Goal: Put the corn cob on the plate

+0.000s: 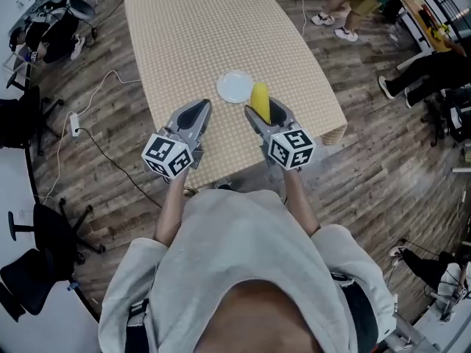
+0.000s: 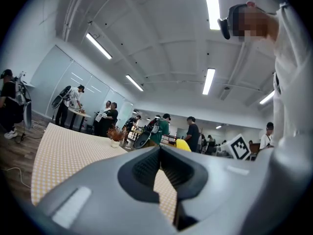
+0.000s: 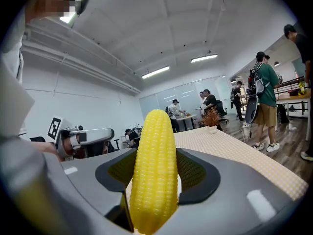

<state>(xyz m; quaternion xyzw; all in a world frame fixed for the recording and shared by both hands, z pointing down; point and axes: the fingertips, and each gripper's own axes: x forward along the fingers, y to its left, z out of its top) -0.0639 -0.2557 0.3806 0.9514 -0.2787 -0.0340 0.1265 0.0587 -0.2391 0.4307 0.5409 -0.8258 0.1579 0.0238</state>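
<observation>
Right claw clamps the yellow corn cob upright over the checked counter; left claw is closed, empty. Only the head view shows the white plate, just beside the cob

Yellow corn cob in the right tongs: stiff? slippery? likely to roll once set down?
Probably stiff: the yellow corn cob stands straight in the right tongs without sagging. Its bumpy kernel rows likely give grip. Round and tapered, it may roll on the small white round plate.
</observation>
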